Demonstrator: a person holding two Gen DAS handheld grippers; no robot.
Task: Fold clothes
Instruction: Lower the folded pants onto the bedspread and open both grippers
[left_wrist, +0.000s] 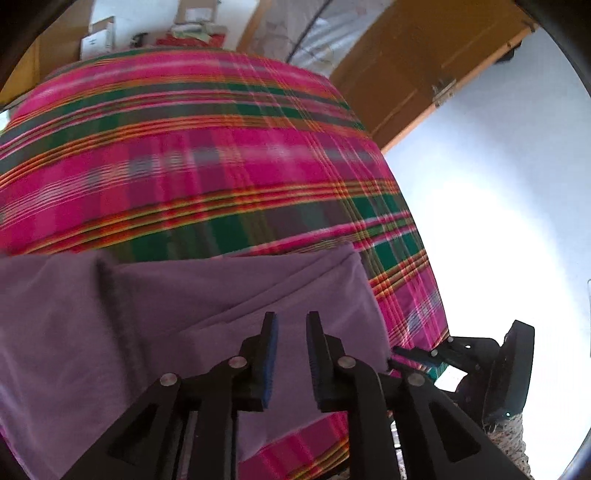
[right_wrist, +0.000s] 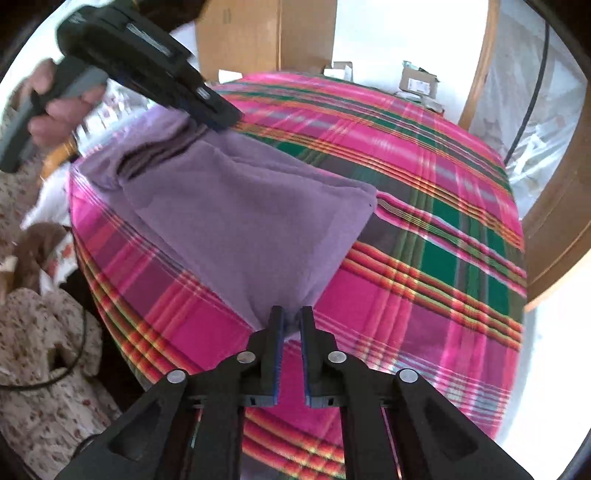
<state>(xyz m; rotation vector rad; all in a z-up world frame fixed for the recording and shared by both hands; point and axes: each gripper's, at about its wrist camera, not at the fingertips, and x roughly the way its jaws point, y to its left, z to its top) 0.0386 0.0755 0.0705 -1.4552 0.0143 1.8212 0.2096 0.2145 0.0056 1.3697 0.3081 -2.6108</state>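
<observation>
A folded purple cloth (right_wrist: 240, 214) lies on a pink and green plaid bedspread (right_wrist: 424, 240). My right gripper (right_wrist: 291, 317) is shut on the cloth's near corner, which sits pinched between the blue pads. A hand (right_wrist: 62, 107) holds my left gripper (right_wrist: 221, 118) at the cloth's far corner, where the fabric bunches toward its tip. In the left wrist view, the left gripper (left_wrist: 291, 321) has its fingers narrowly apart with layers of purple cloth (left_wrist: 184, 295) between and below them. The right gripper (left_wrist: 413, 356) shows at the cloth's right corner, over the bedspread (left_wrist: 184, 166).
A wooden door (right_wrist: 554, 221) stands right of the bed, also seen as the door (left_wrist: 424, 66). Cardboard boxes (right_wrist: 417, 83) sit beyond the bed's far edge. Floral fabric (right_wrist: 48, 332) and a cable hang at the left side. Bright white floor (left_wrist: 498, 240) lies past the bed's edge.
</observation>
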